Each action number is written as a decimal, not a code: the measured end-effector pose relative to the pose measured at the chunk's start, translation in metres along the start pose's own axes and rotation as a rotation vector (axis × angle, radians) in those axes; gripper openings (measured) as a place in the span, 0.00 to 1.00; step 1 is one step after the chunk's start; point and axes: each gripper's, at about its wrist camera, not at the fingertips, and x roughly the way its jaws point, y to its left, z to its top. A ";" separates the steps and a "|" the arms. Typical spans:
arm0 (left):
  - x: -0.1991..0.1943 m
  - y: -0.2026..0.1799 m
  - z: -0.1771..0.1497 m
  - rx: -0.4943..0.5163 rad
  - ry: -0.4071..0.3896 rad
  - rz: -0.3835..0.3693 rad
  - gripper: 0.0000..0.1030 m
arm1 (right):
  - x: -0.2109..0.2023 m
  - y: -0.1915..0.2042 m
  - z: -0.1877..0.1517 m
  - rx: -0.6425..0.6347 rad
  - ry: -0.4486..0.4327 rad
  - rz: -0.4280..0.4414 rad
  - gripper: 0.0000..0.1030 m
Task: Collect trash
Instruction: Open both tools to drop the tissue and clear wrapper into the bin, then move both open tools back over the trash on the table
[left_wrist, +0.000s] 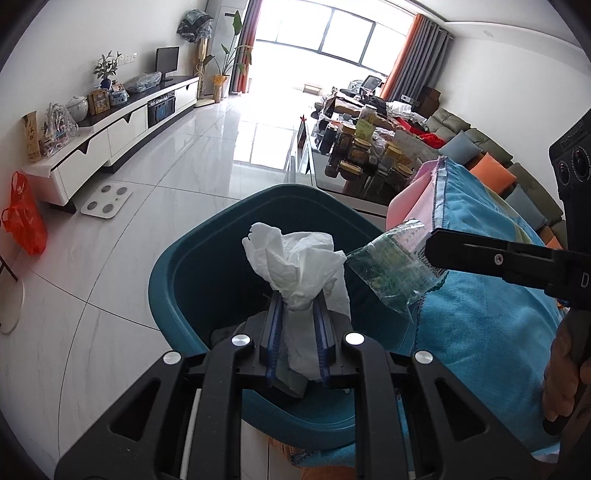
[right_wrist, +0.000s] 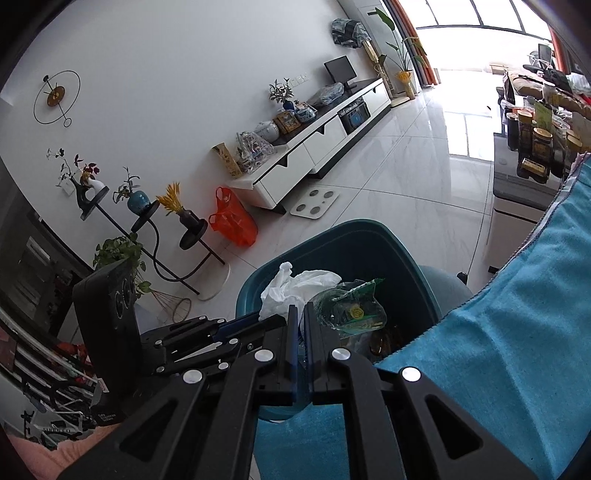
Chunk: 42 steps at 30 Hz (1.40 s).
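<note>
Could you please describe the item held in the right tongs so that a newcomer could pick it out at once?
Find the teal bin beside the blue cloth. Two pieces of trash hang over its mouth; the right tongs pinch the crumpled clear green-printed wrapper. Its neighbour is plain white tissue.

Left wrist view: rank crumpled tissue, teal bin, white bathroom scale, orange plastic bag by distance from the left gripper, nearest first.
1. Crumpled tissue: clamped in the left gripper fingers, centre.
2. Teal bin: directly below and ahead.
3. White bathroom scale: on the floor beyond the bin, left.
4. Orange plastic bag: far left by the TV cabinet; too close to call against the scale.
</note>
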 end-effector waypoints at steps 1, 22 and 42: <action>0.003 0.001 0.000 -0.005 0.005 -0.001 0.16 | 0.001 -0.001 0.000 0.003 0.005 -0.005 0.05; -0.023 -0.017 -0.010 0.031 -0.086 0.012 0.51 | -0.037 -0.008 -0.017 0.001 -0.068 -0.045 0.22; -0.070 -0.195 -0.044 0.387 -0.101 -0.365 0.59 | -0.207 -0.051 -0.118 0.111 -0.321 -0.296 0.33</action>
